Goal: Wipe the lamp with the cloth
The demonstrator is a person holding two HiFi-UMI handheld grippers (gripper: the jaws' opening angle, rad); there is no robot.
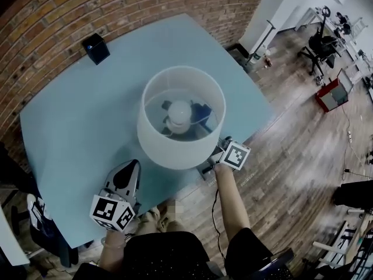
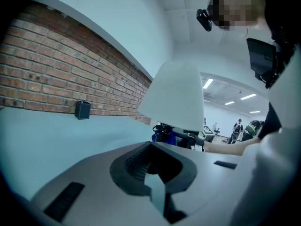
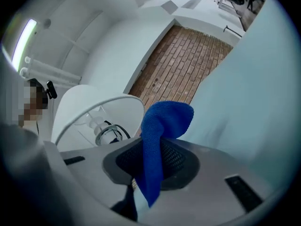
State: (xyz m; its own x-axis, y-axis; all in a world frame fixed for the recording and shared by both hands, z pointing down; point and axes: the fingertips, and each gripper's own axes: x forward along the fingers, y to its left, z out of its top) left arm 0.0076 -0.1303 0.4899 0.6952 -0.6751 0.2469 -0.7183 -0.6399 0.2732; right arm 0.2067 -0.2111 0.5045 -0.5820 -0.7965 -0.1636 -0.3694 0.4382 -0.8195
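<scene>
So the lamp [image 1: 175, 147] is standing about mid-table [image 1: 76, 115], white shade, and you can see the bulb [image 1: 179, 112] down through the open top. The person's right forearm [image 1: 230, 203] reaches forward from the body. The right gripper [image 3: 153, 166] pokes in low under the near rim of the shade, jaws clamped on a blue cloth [image 3: 162, 126] that flops up out of them, close to the lamp's socket. The left gripper [image 1: 129, 171] sits by the table's front edge, apart from the shade and pointed toward it, jaws pulled together with nothing in them. A small black box [image 1: 96, 48] sits way over by the brick wall [image 1: 145, 4].
</scene>
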